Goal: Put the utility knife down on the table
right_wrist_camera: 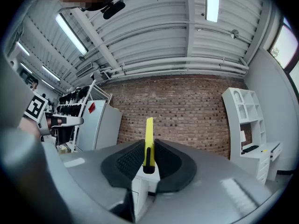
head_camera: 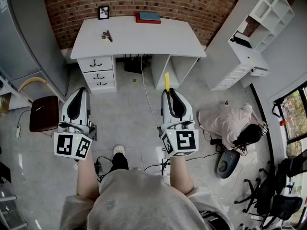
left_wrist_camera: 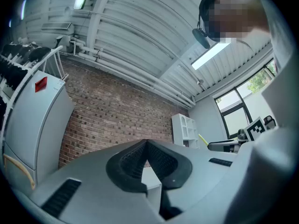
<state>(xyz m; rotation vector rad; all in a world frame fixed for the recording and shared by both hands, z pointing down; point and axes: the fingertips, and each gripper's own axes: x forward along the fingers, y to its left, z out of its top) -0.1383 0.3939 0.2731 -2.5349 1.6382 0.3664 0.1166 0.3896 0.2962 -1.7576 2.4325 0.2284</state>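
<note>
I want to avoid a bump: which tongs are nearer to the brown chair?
Left. The left tongs are just right of the chair; the right tongs, holding the knife, are much farther right.

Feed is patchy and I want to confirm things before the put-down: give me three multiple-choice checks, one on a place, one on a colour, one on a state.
1. Where is the utility knife? A on the desk; B between the right tongs; C on the floor.
2. Its colour? A yellow; B red; C blue.
3. The left tongs? A wide open; B shut on a book; C shut, empty.
Key: 1 B, the right gripper view shows it clamped there; 2 A, plainly yellow; 3 C, they meet with nothing between.
</note>
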